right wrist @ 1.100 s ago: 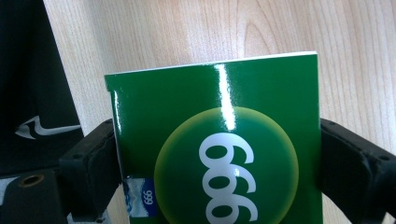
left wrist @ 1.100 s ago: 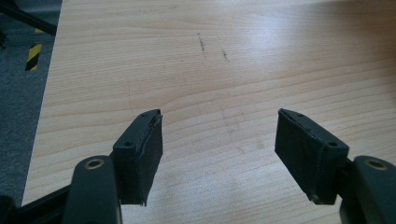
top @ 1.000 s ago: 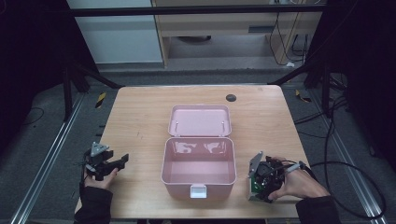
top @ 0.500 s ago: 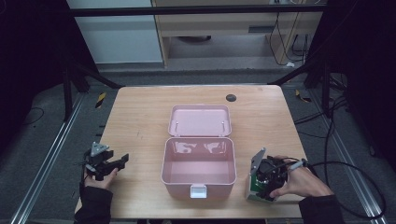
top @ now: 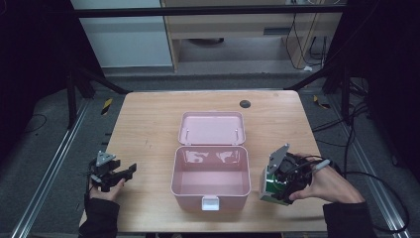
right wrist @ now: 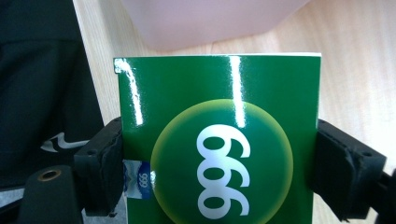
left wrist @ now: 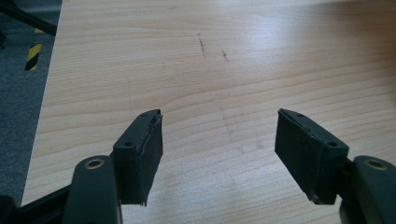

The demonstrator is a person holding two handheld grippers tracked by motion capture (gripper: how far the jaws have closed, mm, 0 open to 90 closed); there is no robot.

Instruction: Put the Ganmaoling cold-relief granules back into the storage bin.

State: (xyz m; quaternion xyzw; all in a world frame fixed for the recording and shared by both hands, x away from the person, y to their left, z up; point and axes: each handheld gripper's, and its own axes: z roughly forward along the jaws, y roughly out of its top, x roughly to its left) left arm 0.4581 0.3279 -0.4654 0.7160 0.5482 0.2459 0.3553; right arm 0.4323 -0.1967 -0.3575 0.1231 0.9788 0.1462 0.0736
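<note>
Pale wood grain covers the table, which sits mid-frame in the high view with dark floor and cables around it. At its centre stands a pink box with its lid swung open and lying back toward the top of the frame; a white latch shows on the box's lower edge. A small dark disc is set into the wood above the lid, toward the upper right.

At lower left of the high view, the left gripper sits over the table's edge in the person's hand, well apart from the box. Its jaws stand wide apart over bare wood (the left gripper view shows nothing between them).

At lower right, the right gripper clamps a green carton just beside the box's right wall. In the right gripper view the carton bears white digits in a lighter green circle, with one jaw pressed to each side.
</note>
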